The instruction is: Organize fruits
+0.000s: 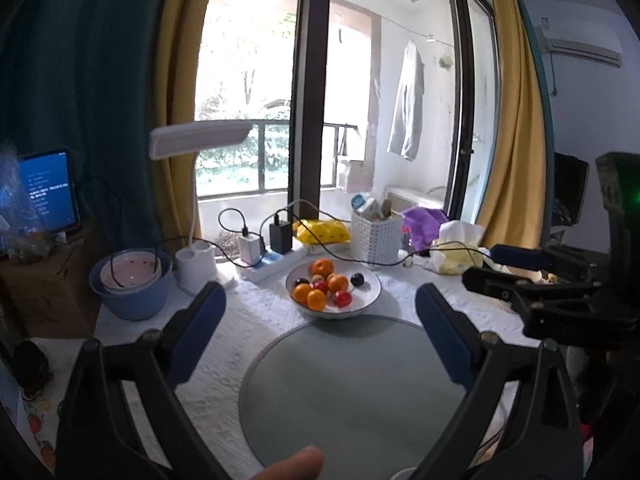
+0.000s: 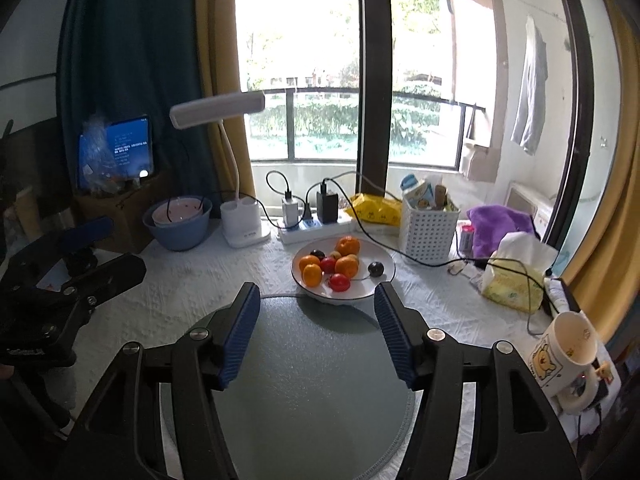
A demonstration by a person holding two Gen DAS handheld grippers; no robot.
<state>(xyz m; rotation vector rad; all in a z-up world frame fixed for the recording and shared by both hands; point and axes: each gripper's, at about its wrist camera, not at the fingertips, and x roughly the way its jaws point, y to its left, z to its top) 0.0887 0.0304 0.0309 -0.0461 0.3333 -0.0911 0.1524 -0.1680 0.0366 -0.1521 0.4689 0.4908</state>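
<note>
1. Two grippers, left gripper [image 1: 320, 312] and right gripper [image 2: 316, 320], are hovering wide open, holding nothing, above the round grey mat [image 2: 304, 380].
2. Fruits [image 2: 334, 266] are sitting in the white bowl [image 2: 380, 286], just beyond the mat.

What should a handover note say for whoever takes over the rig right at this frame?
Left gripper: open, empty, above the near side of the grey mat.
Right gripper: open, empty, also over the mat.
Fruit: all in the white bowl just beyond the mat: oranges, red fruits, dark plums.
Blue bowl with a pink bowl nested inside sits back left, by the lamp base.
Done: nothing visible; no fruit has left the bowl.
Left: all the sorting. The mat is bare and looks the likely place to work.
</note>
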